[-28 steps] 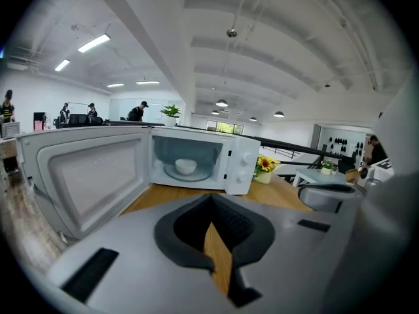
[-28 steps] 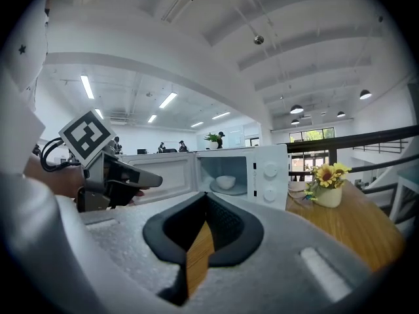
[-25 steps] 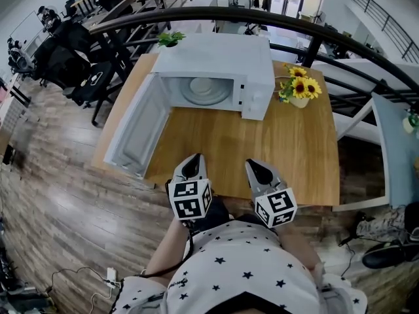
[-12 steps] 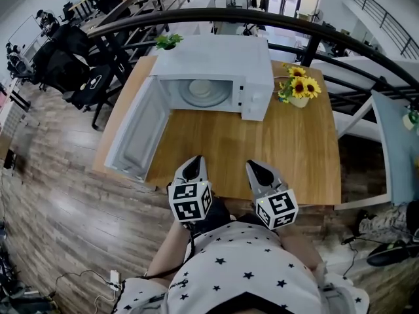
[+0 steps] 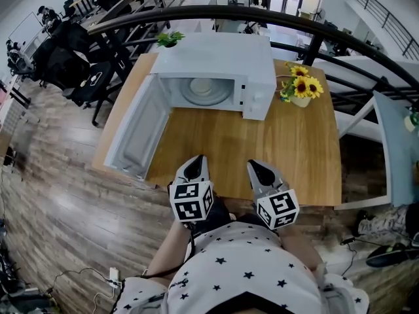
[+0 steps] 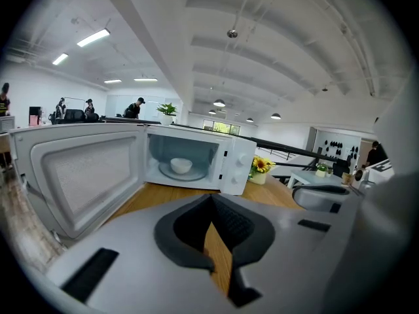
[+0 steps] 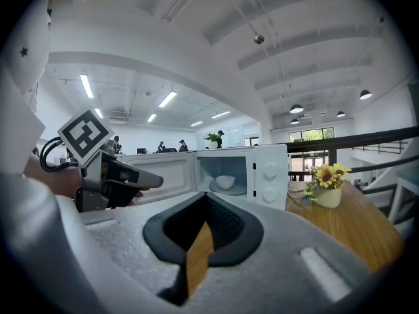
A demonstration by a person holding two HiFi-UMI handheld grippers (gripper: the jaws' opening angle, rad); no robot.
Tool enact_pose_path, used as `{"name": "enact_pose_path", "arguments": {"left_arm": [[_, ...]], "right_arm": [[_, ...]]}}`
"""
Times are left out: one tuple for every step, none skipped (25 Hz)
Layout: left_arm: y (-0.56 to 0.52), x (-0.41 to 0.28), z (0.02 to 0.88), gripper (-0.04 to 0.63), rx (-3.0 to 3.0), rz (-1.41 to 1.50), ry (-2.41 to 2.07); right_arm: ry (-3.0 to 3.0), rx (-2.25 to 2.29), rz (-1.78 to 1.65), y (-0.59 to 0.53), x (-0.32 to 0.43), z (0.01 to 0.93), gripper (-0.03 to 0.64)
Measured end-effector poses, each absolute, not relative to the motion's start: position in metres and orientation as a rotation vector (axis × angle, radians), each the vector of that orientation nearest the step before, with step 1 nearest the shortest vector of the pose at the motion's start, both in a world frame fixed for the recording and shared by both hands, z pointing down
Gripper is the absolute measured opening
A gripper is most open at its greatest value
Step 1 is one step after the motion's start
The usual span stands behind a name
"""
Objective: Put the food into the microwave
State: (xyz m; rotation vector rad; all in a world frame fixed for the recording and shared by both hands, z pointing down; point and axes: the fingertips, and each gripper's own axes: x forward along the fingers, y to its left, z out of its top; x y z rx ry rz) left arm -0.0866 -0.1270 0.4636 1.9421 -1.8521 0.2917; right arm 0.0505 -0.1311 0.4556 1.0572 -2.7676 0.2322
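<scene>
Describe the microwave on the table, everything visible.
The microwave is a white box standing upright at the far side of the wooden table. Its door is swung wide open to the left. Inside, a white bowl sits on the round turntable. Two knobs are on the right front panel. A sunflower pot stands just right of it.

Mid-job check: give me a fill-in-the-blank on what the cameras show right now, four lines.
1. The microwave door stands ____.
2. On the turntable inside sits a white ____.
3. In the head view, right of the microwave, a vase holds ____.
4. The left gripper and right gripper are both empty, jaws ____.

Missing words: open; bowl; sunflowers; shut.
</scene>
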Motion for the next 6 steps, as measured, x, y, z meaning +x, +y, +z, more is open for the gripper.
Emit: {"name": "enact_pose_path", "arguments": {"left_arm": [[-0.1279,-0.0865,0.4637,0.005,1.941,0.294,-1.851],[-0.1288,-0.0861,0.4637,0.005,1.941,0.294,-1.849],[-0.1299,-0.0855,0.4635,0.005,1.942,0.292,-1.846],[-0.131,-0.0847,0.4633,0.005,1.943,0.291,-1.842],[-0.1321,-0.0838,0.463,0.005,1.945,0.291,-1.838],[-0.1332,-0.0829,0.4628,0.005,1.946,0.29,-1.833]], "right_arm": [[-2.767,1.056,0.233,-0.132,0.0503,0.456,0.005],[-2.766,1.054,0.233,-0.133,0.0502,0.4563,0.005],[-2.766,1.053,0.234,-0.134,0.0503,0.4566,0.005],[-2.766,1.051,0.234,-0.135,0.0504,0.4567,0.005],[-2.766,1.049,0.235,-0.136,0.0506,0.4568,0.005],[-2.766,1.048,0.235,-0.1371,0.0508,0.4568,0.005]]}}
